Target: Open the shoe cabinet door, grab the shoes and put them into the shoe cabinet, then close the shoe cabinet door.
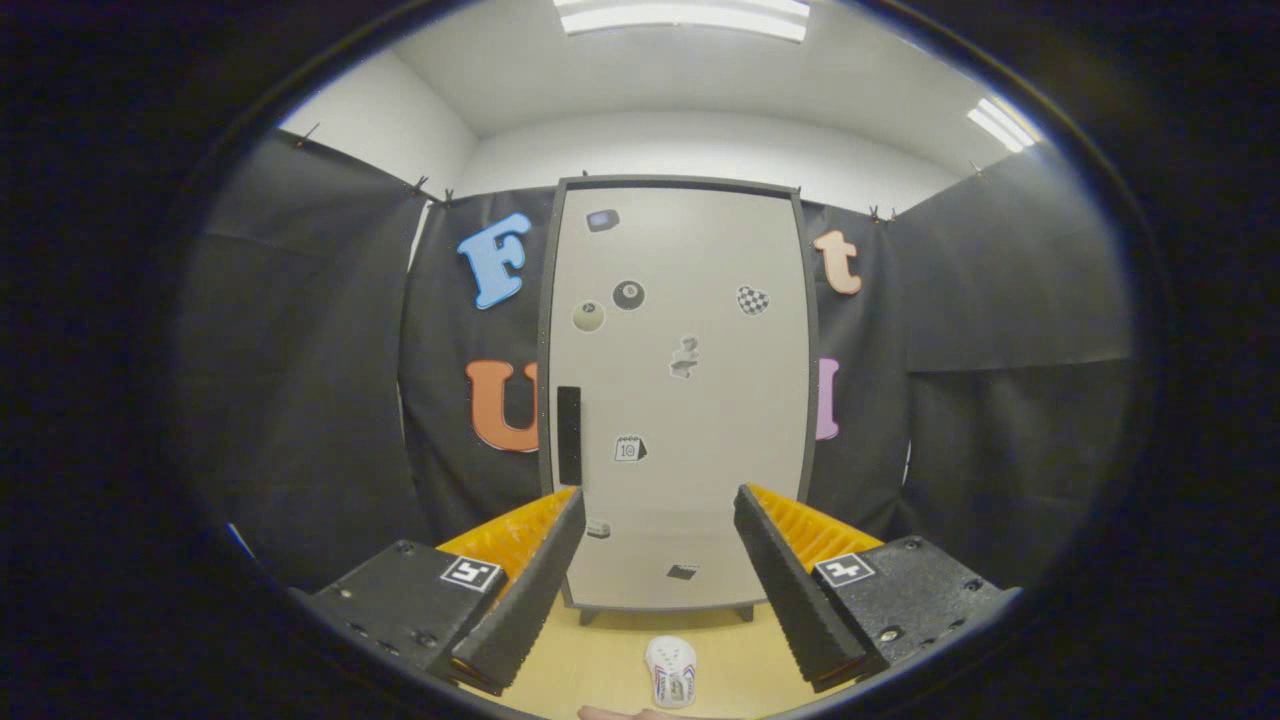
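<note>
The shoe cabinet (680, 400) is a tall, flat-fronted unit with a pale matte door in a dark frame. The door is closed and carries small stickers and a dark vertical handle (568, 435) at one edge. The gripper (660, 520) has its ribbed, wedge-shaped fingers spread wide apart, holding nothing. A white shoe (671, 671) with perforations lies on the smooth wooden floor (600, 660) between the fingers, in front of the cabinet.
</note>
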### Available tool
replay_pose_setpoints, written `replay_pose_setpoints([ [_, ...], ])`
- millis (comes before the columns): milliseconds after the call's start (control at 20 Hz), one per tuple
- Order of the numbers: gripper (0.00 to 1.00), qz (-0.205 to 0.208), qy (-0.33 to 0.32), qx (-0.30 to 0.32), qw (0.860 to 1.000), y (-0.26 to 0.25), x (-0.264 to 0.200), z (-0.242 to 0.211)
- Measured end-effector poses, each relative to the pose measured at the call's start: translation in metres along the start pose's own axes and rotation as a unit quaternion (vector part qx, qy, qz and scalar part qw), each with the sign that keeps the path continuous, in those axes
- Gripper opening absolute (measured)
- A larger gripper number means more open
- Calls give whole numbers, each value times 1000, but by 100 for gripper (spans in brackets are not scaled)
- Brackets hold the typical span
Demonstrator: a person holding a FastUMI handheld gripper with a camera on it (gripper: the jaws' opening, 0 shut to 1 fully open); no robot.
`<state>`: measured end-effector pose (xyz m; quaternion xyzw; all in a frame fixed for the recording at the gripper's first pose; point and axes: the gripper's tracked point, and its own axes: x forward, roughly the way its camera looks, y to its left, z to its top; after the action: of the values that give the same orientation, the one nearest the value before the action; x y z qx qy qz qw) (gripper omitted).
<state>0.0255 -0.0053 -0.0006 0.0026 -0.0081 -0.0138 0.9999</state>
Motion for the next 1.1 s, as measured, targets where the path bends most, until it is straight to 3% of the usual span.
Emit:
replay_pose_setpoints([
  [250,99,5,-19,5,1000,16,38,12],
  [550,99,7,6,16,1000,37,104,2],
  [700,99,37,23,23,999,58,149,-6],
  [900,99,35,25,29,999,67,202,-11],
  [1100,98,59,31,42,997,76,235,-15],
])
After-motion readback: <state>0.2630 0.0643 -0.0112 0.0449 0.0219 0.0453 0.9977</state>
